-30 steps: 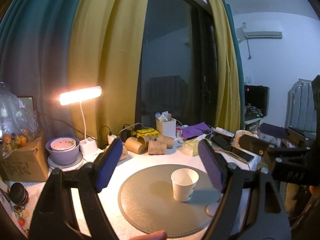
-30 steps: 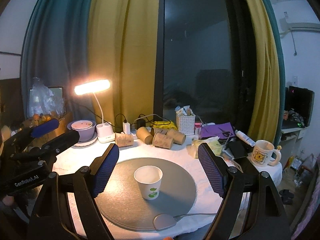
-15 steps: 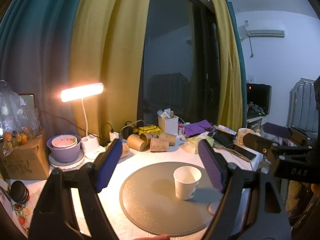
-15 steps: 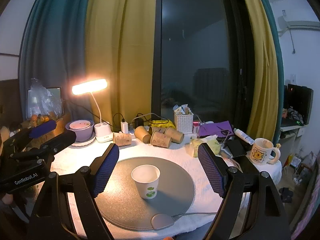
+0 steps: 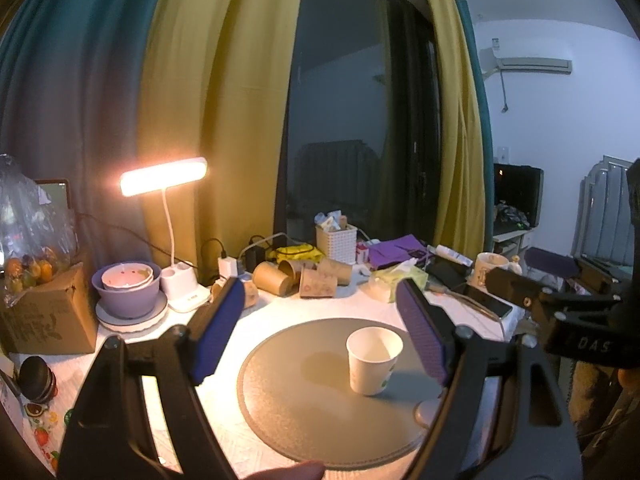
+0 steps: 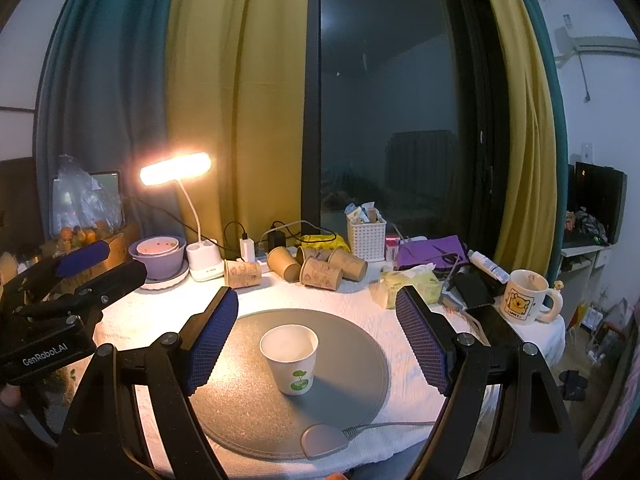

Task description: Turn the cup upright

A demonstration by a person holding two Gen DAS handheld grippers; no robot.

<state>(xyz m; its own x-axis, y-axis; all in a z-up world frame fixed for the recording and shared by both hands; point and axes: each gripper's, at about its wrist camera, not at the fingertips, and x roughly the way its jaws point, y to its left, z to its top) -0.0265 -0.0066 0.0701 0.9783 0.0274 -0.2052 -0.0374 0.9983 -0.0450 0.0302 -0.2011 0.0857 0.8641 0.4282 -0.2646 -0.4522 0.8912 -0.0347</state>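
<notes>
A white paper cup (image 6: 291, 360) with a green print stands upright, mouth up, on the round grey mat (image 6: 240, 392). It also shows in the left wrist view (image 5: 373, 360) on the same mat (image 5: 296, 392). My right gripper (image 6: 318, 340) is open and empty, held back from the cup and above it. My left gripper (image 5: 320, 332) is open and empty, also back from the cup. Each gripper appears in the other's view: the left one (image 6: 76, 276) at left, the right one (image 5: 560, 312) at right.
Several brown paper cups (image 6: 316, 268) lie on their sides at the back. A lit desk lamp (image 6: 176, 170), a purple bowl (image 6: 158, 256), a white basket (image 6: 366, 236), a mug (image 6: 524, 298), phones (image 6: 496, 322) and a tissue pack (image 6: 408, 282) crowd the table's back and right.
Both grippers have drawn back and risen slightly, so the cup sits a little lower in both views. The cup stays upright on the mat.
</notes>
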